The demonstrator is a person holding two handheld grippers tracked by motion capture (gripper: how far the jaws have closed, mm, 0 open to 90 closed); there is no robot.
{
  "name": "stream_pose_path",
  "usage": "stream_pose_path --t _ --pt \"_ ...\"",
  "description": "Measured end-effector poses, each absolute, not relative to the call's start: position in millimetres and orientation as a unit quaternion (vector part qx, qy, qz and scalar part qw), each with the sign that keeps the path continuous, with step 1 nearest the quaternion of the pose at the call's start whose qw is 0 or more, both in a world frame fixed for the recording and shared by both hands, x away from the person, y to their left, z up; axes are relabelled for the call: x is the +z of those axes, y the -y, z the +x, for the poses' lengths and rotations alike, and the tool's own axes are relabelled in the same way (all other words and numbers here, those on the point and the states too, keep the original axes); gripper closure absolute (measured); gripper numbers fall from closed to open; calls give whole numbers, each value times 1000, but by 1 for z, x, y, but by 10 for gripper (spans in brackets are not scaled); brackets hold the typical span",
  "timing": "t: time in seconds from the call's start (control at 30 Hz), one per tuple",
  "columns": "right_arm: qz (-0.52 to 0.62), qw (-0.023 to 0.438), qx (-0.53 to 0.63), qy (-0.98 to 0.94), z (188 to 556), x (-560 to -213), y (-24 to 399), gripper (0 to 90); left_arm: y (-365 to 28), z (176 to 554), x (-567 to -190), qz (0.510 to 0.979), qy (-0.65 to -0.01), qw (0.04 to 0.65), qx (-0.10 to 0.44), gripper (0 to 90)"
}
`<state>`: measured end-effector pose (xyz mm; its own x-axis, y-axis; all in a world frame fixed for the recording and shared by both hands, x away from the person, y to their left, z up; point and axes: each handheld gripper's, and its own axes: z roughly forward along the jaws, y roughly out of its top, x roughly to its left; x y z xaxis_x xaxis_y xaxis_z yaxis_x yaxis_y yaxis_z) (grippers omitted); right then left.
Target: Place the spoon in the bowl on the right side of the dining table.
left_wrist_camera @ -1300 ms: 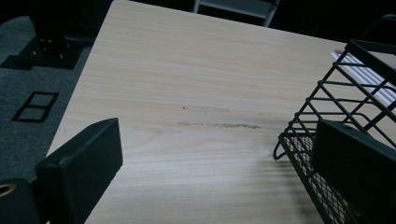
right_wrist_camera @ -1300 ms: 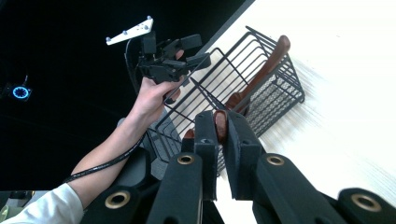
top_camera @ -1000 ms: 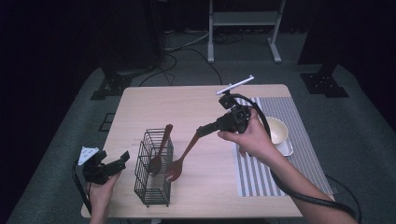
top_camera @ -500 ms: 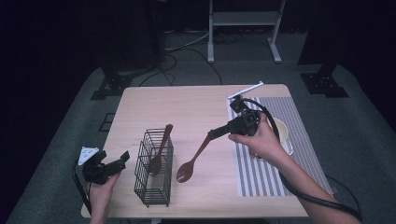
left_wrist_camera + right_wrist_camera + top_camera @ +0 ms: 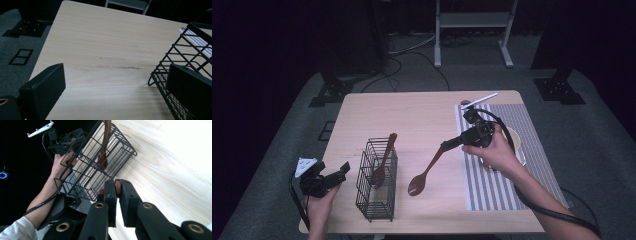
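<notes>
Right gripper point(image 5: 446, 145) fingers clamp wooden spoon point(image 5: 424, 173) handle, bowl low over desk point(image 5: 412, 115) centre. Left gripper point(image 5: 343, 169), fingers wide, near front-left corner beside wire basket point(image 5: 377, 200).

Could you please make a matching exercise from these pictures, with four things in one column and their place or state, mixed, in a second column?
Things:
1. wire basket
2. held spoon
3. left gripper
4. bowl

Places or states:
A. on the striped mat, behind the right hand
B. open, near the table's left edge
C. stands on the table with a wooden spoon inside
D. clamped by its handle in the right gripper

Pairs: 1-C, 2-D, 3-B, 4-A
</notes>
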<state>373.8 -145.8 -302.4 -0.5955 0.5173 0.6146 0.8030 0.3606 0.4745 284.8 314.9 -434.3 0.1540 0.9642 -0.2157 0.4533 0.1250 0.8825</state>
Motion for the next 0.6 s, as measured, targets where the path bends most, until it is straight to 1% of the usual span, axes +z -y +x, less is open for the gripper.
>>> stream_pose_path --t 0.47,0.6 --pt "-427 174 -382 801 378 -311 165 833 -314 285 -435 605 -588 460 276 17" --pt "-438 169 -381 797 379 -314 177 834 -315 285 -434 606 -587 460 276 17"
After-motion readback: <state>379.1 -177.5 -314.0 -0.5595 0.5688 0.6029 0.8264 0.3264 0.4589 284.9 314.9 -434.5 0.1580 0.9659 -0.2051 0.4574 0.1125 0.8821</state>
